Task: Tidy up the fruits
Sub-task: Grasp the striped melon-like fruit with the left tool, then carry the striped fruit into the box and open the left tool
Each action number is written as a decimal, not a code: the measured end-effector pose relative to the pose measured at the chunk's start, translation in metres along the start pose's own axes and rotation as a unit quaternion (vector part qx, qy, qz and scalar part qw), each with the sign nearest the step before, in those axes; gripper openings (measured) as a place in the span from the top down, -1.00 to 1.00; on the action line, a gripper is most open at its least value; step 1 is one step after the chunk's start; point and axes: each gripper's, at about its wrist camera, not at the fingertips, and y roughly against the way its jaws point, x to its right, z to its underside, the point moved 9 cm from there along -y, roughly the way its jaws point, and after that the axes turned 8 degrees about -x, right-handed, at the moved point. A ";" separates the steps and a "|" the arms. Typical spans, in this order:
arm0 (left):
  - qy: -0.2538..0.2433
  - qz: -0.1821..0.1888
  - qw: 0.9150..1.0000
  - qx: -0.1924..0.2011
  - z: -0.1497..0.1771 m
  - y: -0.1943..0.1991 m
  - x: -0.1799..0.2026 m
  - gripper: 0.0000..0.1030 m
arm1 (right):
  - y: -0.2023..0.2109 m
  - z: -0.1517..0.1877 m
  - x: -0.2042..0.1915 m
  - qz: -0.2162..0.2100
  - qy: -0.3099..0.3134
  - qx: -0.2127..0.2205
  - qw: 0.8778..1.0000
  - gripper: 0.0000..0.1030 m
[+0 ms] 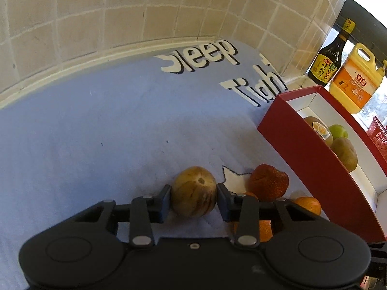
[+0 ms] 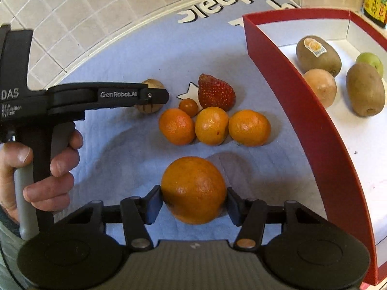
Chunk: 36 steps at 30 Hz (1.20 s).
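My left gripper [image 1: 193, 197] is shut on a brown-green round fruit [image 1: 193, 192] resting on the blue mat; it also shows in the right wrist view [image 2: 151, 96], partly hidden by the left gripper's finger [image 2: 154, 95]. My right gripper [image 2: 193, 204] is shut on a large orange [image 2: 193, 189] just above the mat. A strawberry [image 2: 215, 91], a small cherry tomato [image 2: 188, 107] and three small oranges [image 2: 211, 125] lie between them. A red box [image 2: 290, 91] at the right holds two kiwis [image 2: 318, 54], a pale round fruit [image 2: 320, 87] and a green fruit [image 2: 370, 60].
The blue mat [image 1: 108, 133] with white lettering covers the counter up to a tiled wall [image 1: 121, 12]. A dark sauce bottle [image 1: 331, 55] and a yellow detergent jug [image 1: 355, 77] stand behind the red box [image 1: 304, 159]. A hand [image 2: 48, 169] holds the left gripper's handle.
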 end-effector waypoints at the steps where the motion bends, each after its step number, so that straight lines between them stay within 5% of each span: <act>1: -0.004 -0.004 1.000 0.003 -0.001 0.004 0.002 0.11 | 0.002 0.000 -0.001 0.001 0.002 0.003 1.000 -0.09; 9: -0.060 0.011 0.995 0.083 -0.041 0.062 0.046 0.11 | 0.060 -0.021 0.018 -0.040 -0.038 0.072 0.996 -0.09; 17: -0.152 0.071 0.979 0.113 -0.100 0.075 0.138 0.11 | 0.135 -0.048 0.104 0.014 -0.105 0.175 0.979 -0.09; 25: -0.237 0.103 0.965 0.055 -0.130 -0.005 0.226 0.11 | 0.135 -0.044 0.207 0.054 -0.209 0.178 0.960 -0.09; 36: -0.238 0.097 0.966 -0.029 -0.127 -0.104 0.245 0.11 | 0.096 -0.039 0.258 0.057 -0.241 0.143 0.958 -0.09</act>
